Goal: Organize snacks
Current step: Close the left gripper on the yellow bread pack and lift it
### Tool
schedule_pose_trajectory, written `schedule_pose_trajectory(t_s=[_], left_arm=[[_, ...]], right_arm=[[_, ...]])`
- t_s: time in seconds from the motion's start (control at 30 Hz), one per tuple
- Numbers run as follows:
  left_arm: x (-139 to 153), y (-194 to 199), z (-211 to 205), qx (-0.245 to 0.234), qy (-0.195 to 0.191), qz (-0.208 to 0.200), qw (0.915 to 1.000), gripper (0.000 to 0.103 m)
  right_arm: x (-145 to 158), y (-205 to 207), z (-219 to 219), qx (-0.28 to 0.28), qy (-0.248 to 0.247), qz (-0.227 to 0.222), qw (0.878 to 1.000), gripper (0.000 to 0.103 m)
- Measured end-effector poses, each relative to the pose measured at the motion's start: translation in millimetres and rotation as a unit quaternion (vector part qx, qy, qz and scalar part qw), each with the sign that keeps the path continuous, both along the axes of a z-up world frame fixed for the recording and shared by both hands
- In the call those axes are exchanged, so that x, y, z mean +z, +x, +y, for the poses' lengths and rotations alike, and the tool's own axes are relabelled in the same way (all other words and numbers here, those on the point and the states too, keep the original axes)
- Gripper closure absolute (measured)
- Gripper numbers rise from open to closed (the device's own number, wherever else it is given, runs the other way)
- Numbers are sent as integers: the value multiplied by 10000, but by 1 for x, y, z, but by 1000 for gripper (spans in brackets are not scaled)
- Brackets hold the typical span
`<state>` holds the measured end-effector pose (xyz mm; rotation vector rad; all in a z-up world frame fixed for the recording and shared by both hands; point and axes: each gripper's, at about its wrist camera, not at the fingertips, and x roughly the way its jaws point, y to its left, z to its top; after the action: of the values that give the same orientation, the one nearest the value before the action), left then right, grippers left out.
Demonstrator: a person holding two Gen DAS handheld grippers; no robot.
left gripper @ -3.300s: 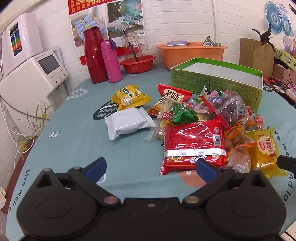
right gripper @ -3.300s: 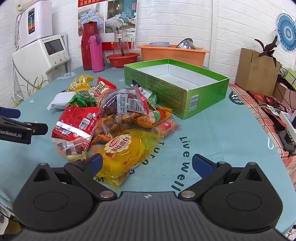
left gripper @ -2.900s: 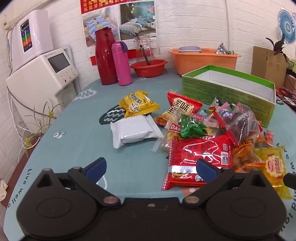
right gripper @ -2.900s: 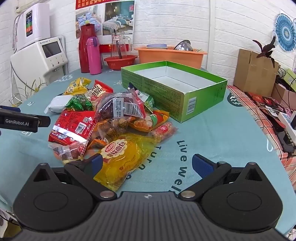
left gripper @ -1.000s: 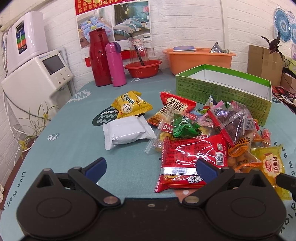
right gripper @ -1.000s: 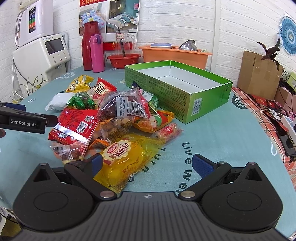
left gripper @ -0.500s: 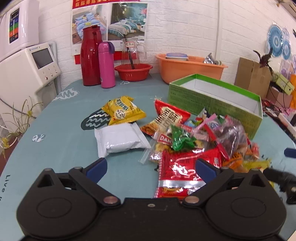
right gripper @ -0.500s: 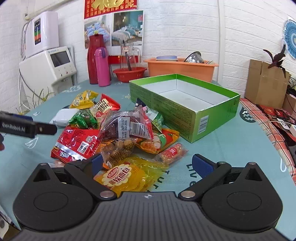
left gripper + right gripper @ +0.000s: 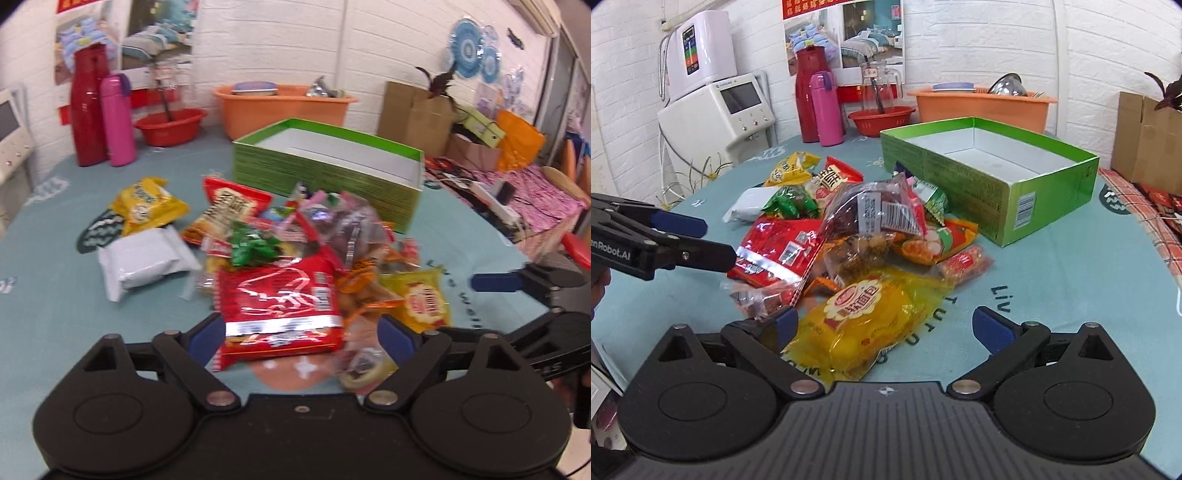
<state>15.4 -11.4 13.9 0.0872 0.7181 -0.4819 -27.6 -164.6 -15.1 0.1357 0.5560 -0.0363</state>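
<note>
Both grippers have advanced toward the snack heap since the earlier frames. Left gripper (image 9: 301, 338) now has its fingers spread wide to either side of the near end of the red foil packet (image 9: 279, 301), without gripping it; that view is motion-blurred. Right gripper (image 9: 882, 328) is likewise wide open and holds nothing, its fingers flanking the yellow bread packet (image 9: 864, 321) at the near edge of the heap. Remaining snacks lie loose on the teal tablecloth (image 9: 1052, 295): a clear bag of dark fruit (image 9: 875, 214) on top, a white packet (image 9: 146, 260) at the left, a yellow chip bag (image 9: 147, 203) beyond it. Green cardboard box (image 9: 990, 177) stands open just beyond the heap, to its right, nothing visible inside.
</note>
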Motion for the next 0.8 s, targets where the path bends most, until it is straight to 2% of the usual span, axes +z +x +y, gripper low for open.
schedule_pose_trajectory(t_s=[0.07, 0.1, 0.17, 0.27, 0.33, 0.43, 0.5, 0.67, 0.7, 0.8], left_arm=[[2, 3, -11, -75, -72, 45, 9999, 14], [2, 5, -18, -174, -74, 88, 9998, 24], [1, 8, -34, -437, -54, 218, 9988, 35], [-6, 9, -62, -894, -16, 489, 9948, 44], [-14, 8, -82, -1193, 106, 596, 9910, 44], [-26, 18, -98, -1246, 190, 815, 9887, 44], [-31, 27, -105, -1200, 98, 943, 9882, 41], [-44, 43, -120, -982, 96, 1230, 9875, 43], [-44, 43, -121, -971, 73, 1211, 9879, 38], [-43, 44, -121, -944, 101, 1182, 9884, 39]], right_arm=[[-4, 5, 1, 10, 61, 61, 10000, 0], [-6, 7, 1, 11, 130, 107, 9999, 0], [-10, 6, 2, 127, 270, 124, 9995, 0], [-16, -2, 3, 202, 244, 179, 9993, 0], [-20, -9, -1, 140, 215, 237, 9994, 0], [-23, -19, -10, 90, 339, 202, 9992, 0], [-23, -22, -11, 57, 291, 177, 9994, 0], [-26, -21, -9, 162, 227, 85, 9996, 0], [-26, -19, -9, 160, 245, 67, 9996, 0], [-27, -13, -9, 175, 314, -3, 9994, 0]])
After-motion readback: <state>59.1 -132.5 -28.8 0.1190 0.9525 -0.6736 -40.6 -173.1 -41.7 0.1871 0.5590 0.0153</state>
